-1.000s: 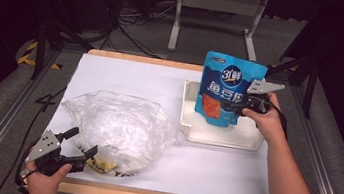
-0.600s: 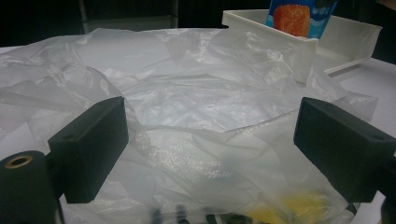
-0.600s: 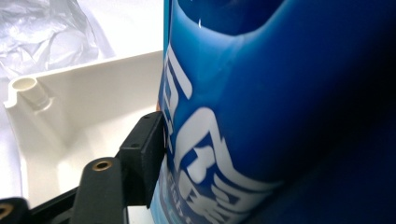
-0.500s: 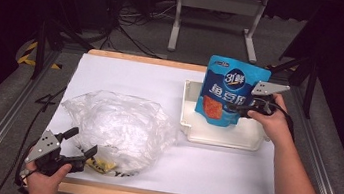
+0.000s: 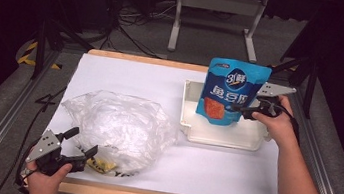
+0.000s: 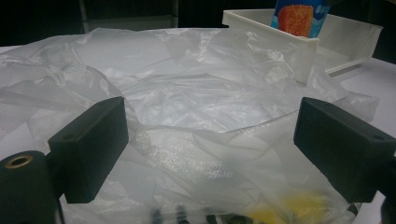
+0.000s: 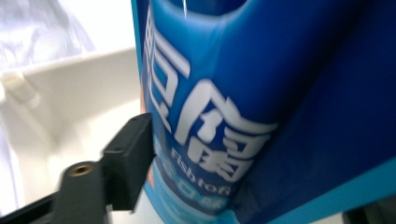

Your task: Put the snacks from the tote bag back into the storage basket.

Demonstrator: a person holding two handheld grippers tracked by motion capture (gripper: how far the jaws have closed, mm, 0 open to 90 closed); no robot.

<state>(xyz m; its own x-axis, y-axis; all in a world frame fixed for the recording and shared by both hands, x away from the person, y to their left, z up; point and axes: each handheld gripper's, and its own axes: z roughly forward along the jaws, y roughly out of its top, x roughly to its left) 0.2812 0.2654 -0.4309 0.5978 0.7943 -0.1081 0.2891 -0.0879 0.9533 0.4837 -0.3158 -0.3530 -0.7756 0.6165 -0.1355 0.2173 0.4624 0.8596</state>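
A blue snack pouch (image 5: 231,92) with white lettering stands upright in the white tray (image 5: 220,136) at the right of the table. My right gripper (image 5: 239,108) is at the pouch's right edge with the pouch (image 7: 224,116) between its jaws. Those jaws have just been opening, and the one finger (image 7: 128,163) that shows lies beside the pouch rather than pinching it. My left gripper (image 5: 80,145) stands open at the near left. Its jaws straddle the edge of a crumpled clear plastic bag (image 6: 187,93) without closing on it.
The plastic bag (image 5: 116,125) covers the near-left part of the white table top, with a yellow packet (image 5: 103,166) inside near its front edge. The tray's wall (image 6: 299,51) rises just beyond the bag. Dark floor, cables and a metal stand lie behind the table.
The pouch and the right gripper have shifted slightly right and down into the tray, and the right jaws stand wider apart. The left gripper and the bag have not moved.
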